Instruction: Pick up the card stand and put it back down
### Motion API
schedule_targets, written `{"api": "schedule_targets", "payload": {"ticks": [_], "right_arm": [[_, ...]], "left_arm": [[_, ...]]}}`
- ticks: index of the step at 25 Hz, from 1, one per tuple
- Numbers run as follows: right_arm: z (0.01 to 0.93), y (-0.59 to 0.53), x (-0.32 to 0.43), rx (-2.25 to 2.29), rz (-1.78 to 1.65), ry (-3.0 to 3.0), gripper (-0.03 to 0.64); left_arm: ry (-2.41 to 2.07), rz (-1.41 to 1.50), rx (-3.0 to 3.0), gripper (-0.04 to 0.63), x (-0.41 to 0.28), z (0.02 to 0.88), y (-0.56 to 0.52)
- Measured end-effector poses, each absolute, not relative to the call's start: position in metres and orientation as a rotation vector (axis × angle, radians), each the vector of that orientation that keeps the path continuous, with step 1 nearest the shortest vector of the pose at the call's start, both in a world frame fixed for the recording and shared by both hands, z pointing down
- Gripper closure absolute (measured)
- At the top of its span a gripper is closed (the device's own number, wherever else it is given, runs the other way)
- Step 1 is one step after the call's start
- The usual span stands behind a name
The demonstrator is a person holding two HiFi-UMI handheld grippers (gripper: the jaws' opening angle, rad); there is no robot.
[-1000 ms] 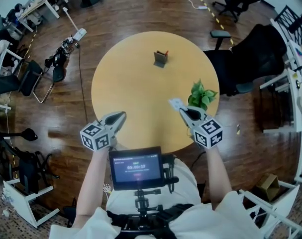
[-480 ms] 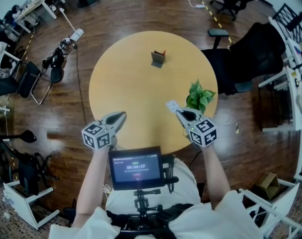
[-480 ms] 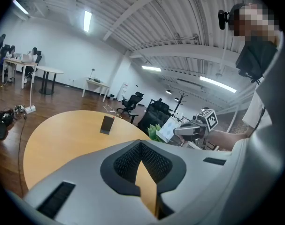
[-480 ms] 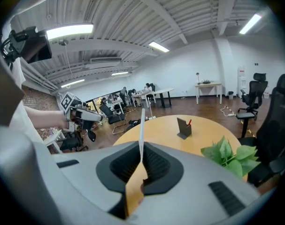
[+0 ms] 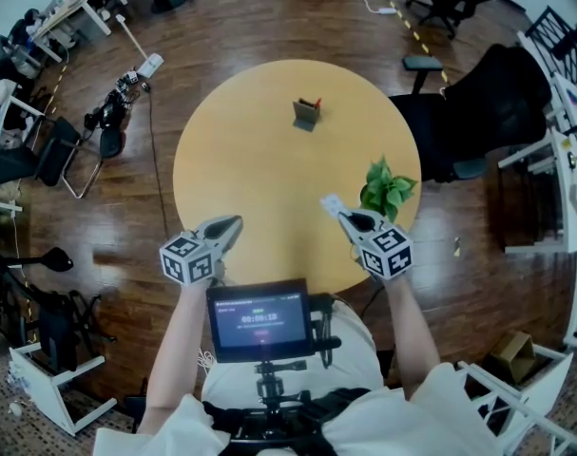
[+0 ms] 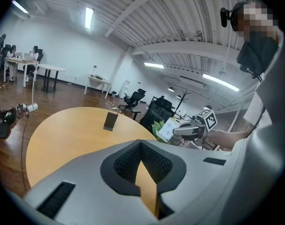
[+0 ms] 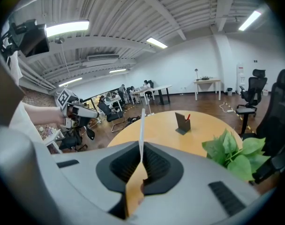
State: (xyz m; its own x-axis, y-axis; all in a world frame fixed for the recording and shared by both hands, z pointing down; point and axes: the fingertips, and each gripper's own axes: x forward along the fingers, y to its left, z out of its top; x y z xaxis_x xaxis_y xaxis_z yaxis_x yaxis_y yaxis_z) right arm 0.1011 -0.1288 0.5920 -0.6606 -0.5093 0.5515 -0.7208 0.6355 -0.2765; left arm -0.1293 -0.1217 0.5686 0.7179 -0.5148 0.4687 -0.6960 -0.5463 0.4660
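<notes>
The dark card stand [image 5: 307, 114] stands upright on the far half of the round wooden table [image 5: 259, 179], with something small and red in it. It also shows in the left gripper view [image 6: 110, 121] and the right gripper view [image 7: 182, 122]. My right gripper [image 5: 346, 214] hovers over the table's near right edge, shut on a white card [image 5: 333, 201]. That card shows edge-on between the pads [image 7: 142, 125]. My left gripper [image 5: 234, 222] hangs over the near left edge, its jaws closed with nothing in them [image 6: 140, 143]. Both grippers are far from the stand.
A green potted plant [image 5: 387, 186] sits at the table's right edge, just beyond my right gripper. A black office chair [image 5: 459, 122] stands to the right of the table. More chairs and cables [image 5: 107, 112] lie on the wooden floor to the left.
Both grippers have sunk a little over the table's near edge. The right one still holds the white card. The card stand has not moved.
</notes>
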Motion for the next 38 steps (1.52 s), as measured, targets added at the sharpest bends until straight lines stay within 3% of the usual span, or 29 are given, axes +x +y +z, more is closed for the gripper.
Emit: {"api": "schedule_targets", "payload": {"ticks": [38], "right_arm": [[0.702,-0.128,0.096,0.917,0.774,-2.302,0.589]], "left_arm": [[-0.861,0.459,2.25,0.595,-0.11,0.6,-0.11]]}}
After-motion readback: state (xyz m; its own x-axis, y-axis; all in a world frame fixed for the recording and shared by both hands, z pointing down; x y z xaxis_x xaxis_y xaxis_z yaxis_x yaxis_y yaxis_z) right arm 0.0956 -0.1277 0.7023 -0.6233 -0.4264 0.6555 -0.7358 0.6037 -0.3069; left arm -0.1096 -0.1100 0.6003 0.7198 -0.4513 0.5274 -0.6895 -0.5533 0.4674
